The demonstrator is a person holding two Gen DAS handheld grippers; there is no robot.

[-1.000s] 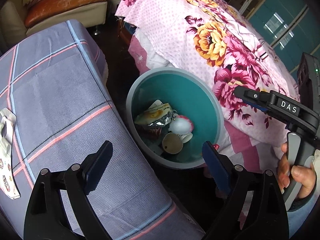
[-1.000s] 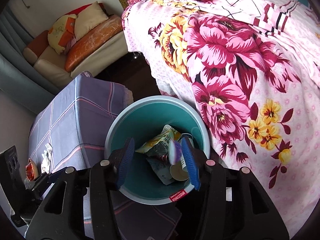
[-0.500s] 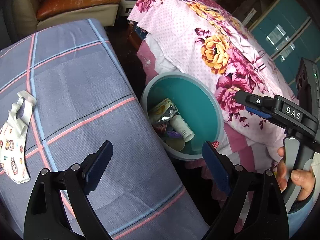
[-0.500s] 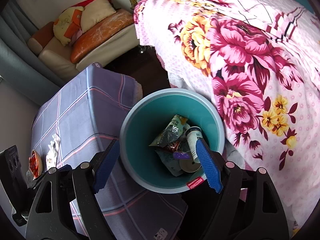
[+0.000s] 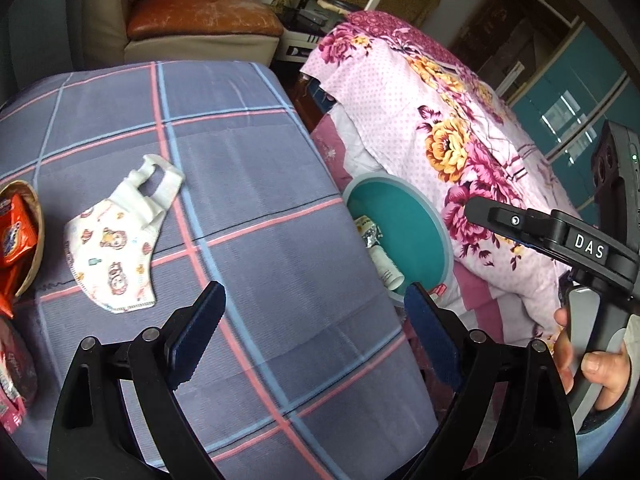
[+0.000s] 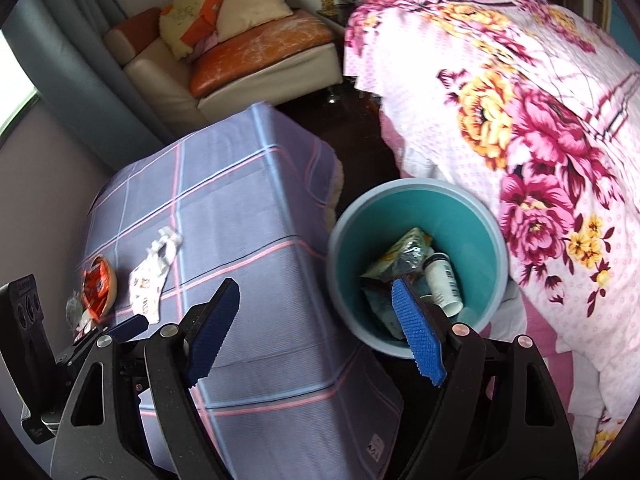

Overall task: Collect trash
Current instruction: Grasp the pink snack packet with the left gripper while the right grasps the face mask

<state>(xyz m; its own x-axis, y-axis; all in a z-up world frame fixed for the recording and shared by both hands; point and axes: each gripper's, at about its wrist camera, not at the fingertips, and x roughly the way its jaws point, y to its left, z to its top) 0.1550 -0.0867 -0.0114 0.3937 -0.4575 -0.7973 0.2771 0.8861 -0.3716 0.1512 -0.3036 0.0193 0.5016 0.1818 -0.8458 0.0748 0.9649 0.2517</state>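
Trash sits in the round teal bin (image 6: 416, 216) on the floor, between the tabletop (image 5: 248, 208) with its checked purple cloth and the bed (image 6: 532, 128) with the pink flower cover. Inside the bin we see a shiny crumpled snack bag (image 6: 408, 254) and a white bottle (image 6: 442, 282). The bottle lies on its side, with its long way running from the back of the bin toward us in the right wrist view, and its open round end is the end nearer us. More wrappers lie under them, but we cannot tell what they are. On the tabletop a small white face mask (image 5: 120, 248) with little cartoon pictures lies flat. Its ear loops point toward the far edge of the tabletop. Just beside it, at the left edge, a shallow basket (image 5: 30, 240) holds an orange snack pack (image 5: 14, 232). Our left hand-held gripper (image 5: 316, 340) hangs over the tabletop near the mask, spread wide with nothing in it. Our right hand-held gripper (image 6: 320, 328) has just been opening; it is spread wide too, and nothing is between its blue pads (image 6: 418, 336). It is above the near edge of the bin.
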